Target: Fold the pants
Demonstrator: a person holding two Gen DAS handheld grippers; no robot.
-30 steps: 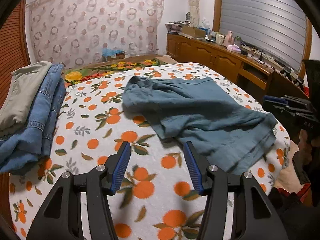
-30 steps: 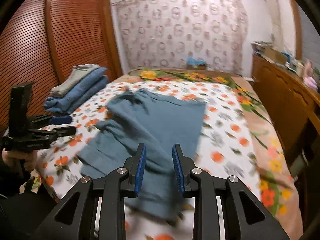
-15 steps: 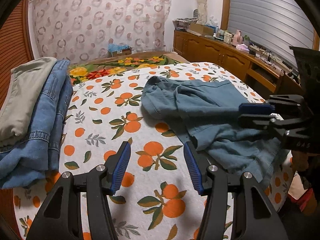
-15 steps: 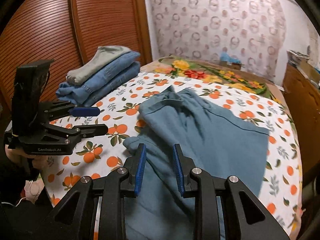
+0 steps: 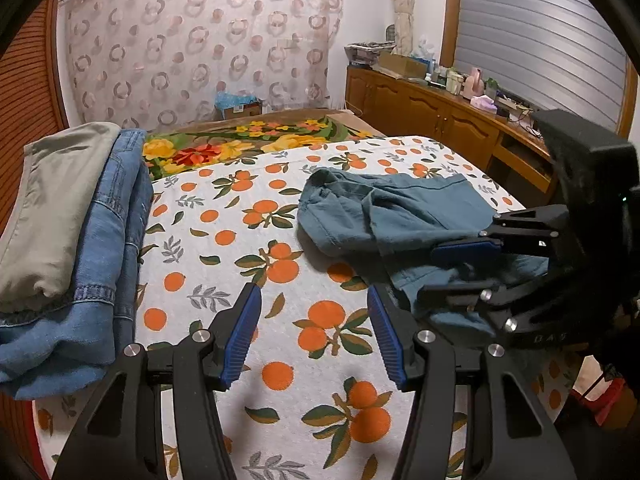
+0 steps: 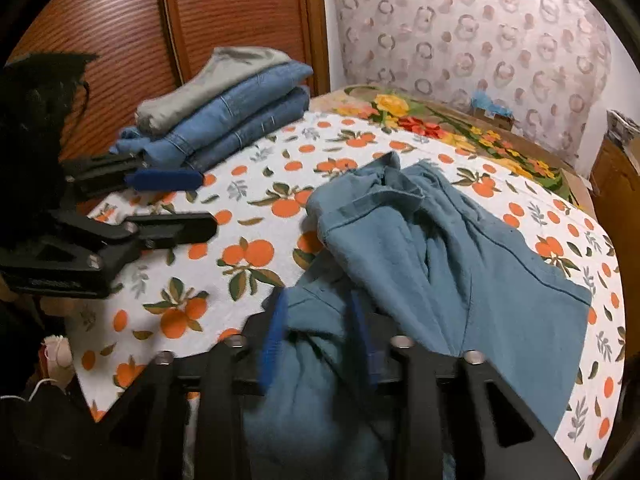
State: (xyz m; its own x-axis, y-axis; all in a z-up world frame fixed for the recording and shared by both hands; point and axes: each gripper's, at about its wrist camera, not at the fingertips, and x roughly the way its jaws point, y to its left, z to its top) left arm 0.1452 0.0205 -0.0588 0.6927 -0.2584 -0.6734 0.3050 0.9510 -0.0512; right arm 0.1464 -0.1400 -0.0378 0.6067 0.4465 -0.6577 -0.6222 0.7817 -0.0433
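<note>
Teal pants [image 5: 400,208] lie crumpled on the orange-print bedspread [image 5: 240,240], waistband toward the far left. In the right wrist view the teal pants [image 6: 440,248] spread from the middle to the right. My right gripper [image 6: 318,304] is low over their near edge, its jaws opening, with a bunch of the cloth between the blurred blue pads. Seen from the side, the right gripper [image 5: 430,272] has its fingers apart with cloth between them. My left gripper [image 5: 314,296] is open and empty above bare bedspread, left of the pants. The left gripper [image 6: 206,202] also shows at the left.
A stack of folded jeans with a grey-green pair on top [image 5: 108,240] sits at the bed's left edge by the wooden slatted wardrobe [image 6: 240,20]. A cluttered wooden sideboard [image 5: 440,120] runs along the right wall. A floral blanket [image 5: 248,148] covers the bed's far end.
My right gripper has swung left and down onto the pants' near edge, and its jaws have widened around the cloth. It now fills more of the left wrist view. The left gripper shifted slightly.
</note>
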